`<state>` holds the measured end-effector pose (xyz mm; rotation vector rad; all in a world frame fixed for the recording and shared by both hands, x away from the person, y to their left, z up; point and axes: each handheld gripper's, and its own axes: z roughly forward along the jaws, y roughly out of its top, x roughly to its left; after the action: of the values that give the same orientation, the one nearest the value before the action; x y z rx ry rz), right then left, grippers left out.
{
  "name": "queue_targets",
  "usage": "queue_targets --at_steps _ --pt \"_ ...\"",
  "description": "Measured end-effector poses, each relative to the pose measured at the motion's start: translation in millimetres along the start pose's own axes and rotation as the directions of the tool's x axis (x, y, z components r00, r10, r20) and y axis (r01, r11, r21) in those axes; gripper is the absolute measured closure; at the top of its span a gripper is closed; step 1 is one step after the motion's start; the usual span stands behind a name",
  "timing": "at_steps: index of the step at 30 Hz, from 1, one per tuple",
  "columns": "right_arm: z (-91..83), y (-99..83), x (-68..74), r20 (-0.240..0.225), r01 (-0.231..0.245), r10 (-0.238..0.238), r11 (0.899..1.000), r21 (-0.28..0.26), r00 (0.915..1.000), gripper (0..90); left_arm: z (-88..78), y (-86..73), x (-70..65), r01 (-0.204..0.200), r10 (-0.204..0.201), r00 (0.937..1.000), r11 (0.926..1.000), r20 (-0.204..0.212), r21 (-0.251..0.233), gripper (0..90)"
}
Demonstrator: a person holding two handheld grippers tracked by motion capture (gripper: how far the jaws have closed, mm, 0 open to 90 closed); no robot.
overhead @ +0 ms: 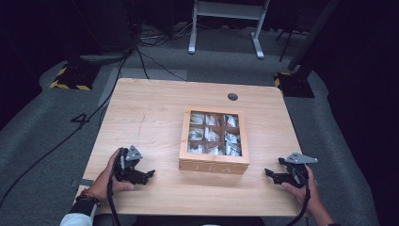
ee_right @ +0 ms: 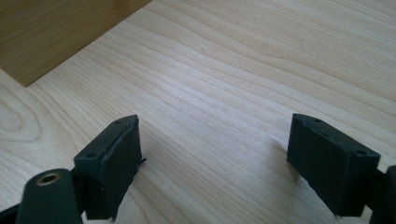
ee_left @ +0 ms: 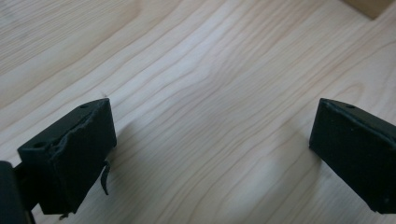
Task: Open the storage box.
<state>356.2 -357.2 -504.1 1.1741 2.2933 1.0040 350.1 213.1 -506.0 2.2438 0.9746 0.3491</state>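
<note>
1. I have the wooden tea box (overhead: 214, 141) sitting on the tabletop (overhead: 150, 117) between my two tools, its lid down over nine compartments of white tea bags (overhead: 212, 135).
2. My left gripper (overhead: 147, 175) rests near the front edge; its jaws stand wide apart with nothing but bare wood between them. In the left gripper view a corner of the box shows far ahead and off to the right of the jaws.
3. My right gripper (overhead: 268, 172) also has its jaws spread and empty. In the right gripper view the box's side wall sits ahead and to the left of the jaws.
4. Both jaw pairs point inward at the box's front corners, each still apart from it; I judge the right pair slightly nearer.
5. The box looks close to square, front face with lettering toward me, so I'd reckon either side gives an equal approach.
</note>
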Motion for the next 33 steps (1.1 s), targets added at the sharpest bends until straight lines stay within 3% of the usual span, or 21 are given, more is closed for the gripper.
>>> queue_targets --at_steps 3,8,13,20,29,30,33 --pt "-0.5 0.0 0.1 0.001 -0.002 0.002 1.0 0.003 1.0 17.9 5.2 6.0 -3.1 -0.037 0.036 0.9988 0.9993 0.033 0.001 0.5" --pt "-0.2 2.8 1.1 0.01 -0.004 0.003 1.0 0.022 0.9999 18.4 12.3 14.2 -7.1 -0.04 0.039 0.9986 0.9992 0.035 0.003 0.3" --pt "1.5 10.4 15.0 -0.046 0.038 -0.036 0.999 0.026 0.9983 22.5 11.3 12.9 -7.3 -0.04 0.04 0.9985 0.9992 0.036 0.001 0.7" --pt "-9.7 29.0 43.9 -0.087 0.127 -0.13 0.991 -0.042 0.9877 29.8 10.9 12.3 -6.4 -0.048 0.048 0.9979 0.9988 0.043 -0.001 0.7" --pt "-21.6 48.5 65.3 -0.124 0.157 -0.169 0.982 -0.105 0.9777 33.3 10.9 12.2 -6.5 -0.048 0.048 0.998 0.9988 0.042 0.0 0.7" --pt "-22.9 52.5 69.9 -0.145 0.16 -0.176 0.98 -0.118 0.9735 34.6 10.5 12.2 -6.3 -0.05 0.05 0.9979 0.9987 0.042 0.003 0.7" --pt "-22.0 57.3 75.9 -0.151 0.166 -0.183 0.979 -0.117 0.9715 35.9 10.5 12.2 -6.3 -0.05 0.05 0.9979 0.9987 0.042 0.002 0.8"
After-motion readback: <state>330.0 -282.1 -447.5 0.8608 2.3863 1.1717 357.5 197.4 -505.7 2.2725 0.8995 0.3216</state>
